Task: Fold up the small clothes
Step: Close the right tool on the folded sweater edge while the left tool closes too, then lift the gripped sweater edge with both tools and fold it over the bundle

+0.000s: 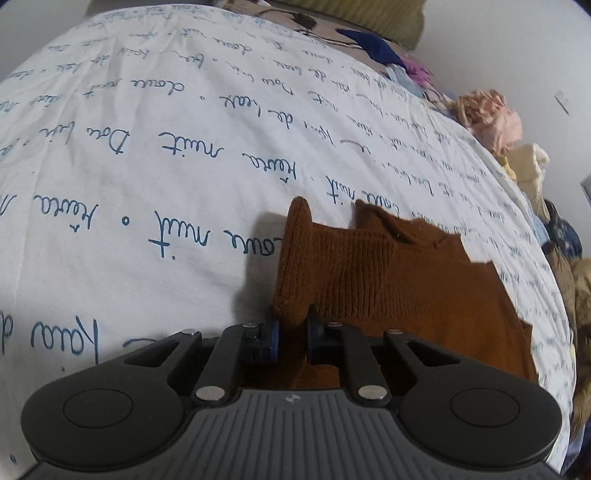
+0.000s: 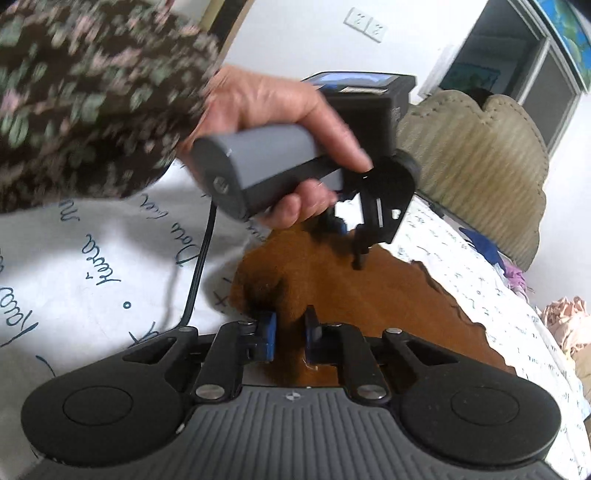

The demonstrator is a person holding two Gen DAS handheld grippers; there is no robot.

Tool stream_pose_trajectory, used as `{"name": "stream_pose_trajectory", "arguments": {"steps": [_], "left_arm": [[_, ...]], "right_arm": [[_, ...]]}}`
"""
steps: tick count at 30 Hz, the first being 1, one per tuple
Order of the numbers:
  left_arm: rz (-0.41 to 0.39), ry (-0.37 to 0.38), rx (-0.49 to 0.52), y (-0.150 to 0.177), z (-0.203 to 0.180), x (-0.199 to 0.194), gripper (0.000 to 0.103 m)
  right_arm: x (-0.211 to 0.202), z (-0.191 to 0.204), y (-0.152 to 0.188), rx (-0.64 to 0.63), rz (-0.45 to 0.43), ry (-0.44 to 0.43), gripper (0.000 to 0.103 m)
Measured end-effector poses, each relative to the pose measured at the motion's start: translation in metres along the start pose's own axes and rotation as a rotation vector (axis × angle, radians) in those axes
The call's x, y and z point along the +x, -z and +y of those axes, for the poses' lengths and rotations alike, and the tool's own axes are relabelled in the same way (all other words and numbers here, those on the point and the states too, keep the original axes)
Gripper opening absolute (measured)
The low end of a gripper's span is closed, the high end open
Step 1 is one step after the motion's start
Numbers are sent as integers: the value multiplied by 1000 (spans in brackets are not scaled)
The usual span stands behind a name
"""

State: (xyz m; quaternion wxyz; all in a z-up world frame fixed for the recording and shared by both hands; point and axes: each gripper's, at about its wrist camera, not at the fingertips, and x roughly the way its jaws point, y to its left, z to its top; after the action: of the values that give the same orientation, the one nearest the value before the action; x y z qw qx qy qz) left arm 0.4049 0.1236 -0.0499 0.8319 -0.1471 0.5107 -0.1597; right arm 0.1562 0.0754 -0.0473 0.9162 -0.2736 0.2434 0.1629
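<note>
step: both claws grab the brown top [image 1: 399, 280] by its near edge | left claw [image 1: 291, 334]: pinching a fold of the top | right claw [image 2: 290, 332]: pinching the top too | top: flat on the white sheet [image 1: 147, 166] | next: lift both corners together and lay them over the far edge

— How many tools are going?

— Two. The left tool [image 1: 292, 334] and the right tool [image 2: 290, 332], each with two blue pads.

— And clothes laid out on the bed?

— One brown knitted garment [image 1: 399, 288] on one white sheet [image 1: 147, 155] with blue writing.

— Anything else?

— At the far edge, one dark blue piece [image 1: 373, 46], one purple [image 1: 417, 70], one pink bundle [image 1: 491, 118] and one cream one [image 1: 528, 166]. One hand [image 2: 280, 114] showing, in one flowered sleeve [image 2: 85, 92]. One padded headboard [image 2: 476, 155]. Two wall sockets [image 2: 365, 23].
</note>
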Motion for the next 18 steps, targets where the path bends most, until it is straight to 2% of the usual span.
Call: {"name": "stream_pose_trajectory", "arguments": {"steps": [9, 12, 16, 18], "left_arm": [[-68, -14, -21, -5, -36, -23, 12], [-83, -15, -5, -5, -62, -27, 12], [-82, -23, 19, -5, -102, -22, 12], [-72, -30, 41, -3, -118, -18, 12]], "right_arm": [[-28, -36, 15, 94, -58, 33, 10], [-39, -50, 23, 127, -81, 50, 3], [-52, -75, 35, 191, -91, 75, 3], [-52, -90, 44, 236, -65, 51, 3]]}}
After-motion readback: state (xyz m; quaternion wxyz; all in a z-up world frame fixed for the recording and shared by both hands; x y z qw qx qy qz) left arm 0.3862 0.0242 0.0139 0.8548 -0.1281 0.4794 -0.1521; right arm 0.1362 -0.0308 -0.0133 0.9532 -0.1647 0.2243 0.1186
